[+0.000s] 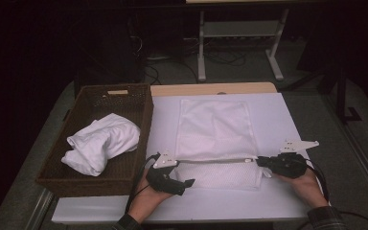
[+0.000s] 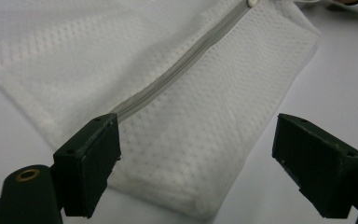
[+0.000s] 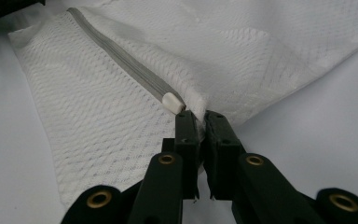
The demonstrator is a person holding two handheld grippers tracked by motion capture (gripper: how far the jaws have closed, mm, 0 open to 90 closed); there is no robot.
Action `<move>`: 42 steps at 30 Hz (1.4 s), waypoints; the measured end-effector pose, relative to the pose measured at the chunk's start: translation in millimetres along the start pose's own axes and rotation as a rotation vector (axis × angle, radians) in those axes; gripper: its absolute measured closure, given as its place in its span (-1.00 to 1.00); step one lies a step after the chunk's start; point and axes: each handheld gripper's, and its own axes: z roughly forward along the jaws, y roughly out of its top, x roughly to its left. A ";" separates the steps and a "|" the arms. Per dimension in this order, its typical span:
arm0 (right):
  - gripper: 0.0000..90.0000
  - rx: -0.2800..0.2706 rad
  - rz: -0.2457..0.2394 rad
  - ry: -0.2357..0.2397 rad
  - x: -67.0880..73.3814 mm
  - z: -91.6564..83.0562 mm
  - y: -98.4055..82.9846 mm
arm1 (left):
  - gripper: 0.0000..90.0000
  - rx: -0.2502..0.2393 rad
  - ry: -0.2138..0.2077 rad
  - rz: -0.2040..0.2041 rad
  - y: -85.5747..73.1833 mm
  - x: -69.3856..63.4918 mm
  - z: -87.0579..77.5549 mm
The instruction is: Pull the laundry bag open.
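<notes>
Dim and grainy from the high view, with the room beyond the table (image 1: 268,201) sunk almost into black. Lit from above, so that the white tabletop glowed pale violet, brightest toward its near edge. Soft, short shadows under the basket (image 1: 100,179) at the left edge. Slight softness toward the corners of the frame. Much brighter and evenly lit in both gripper views, without hard glare. Mesh bag (image 3: 102,130) weave crisp at mid-distance, blurring toward the far edge. Nearest black jaws slightly soft, brass rivets catching small glints.
</notes>
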 end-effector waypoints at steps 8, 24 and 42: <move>0.87 -0.005 -0.029 0.024 9.2 -1.2 2.0 | -0.67 -0.001 -0.055 0.008 10.8 -6.1 15.2; 0.86 -0.027 -0.049 0.055 22.4 -3.2 7.0 | -0.57 -0.044 -0.136 0.016 30.7 -12.8 36.2; 0.86 -0.039 -0.074 0.084 34.5 -1.0 10.7 | -0.11 -0.057 -0.206 0.074 43.0 -29.5 62.5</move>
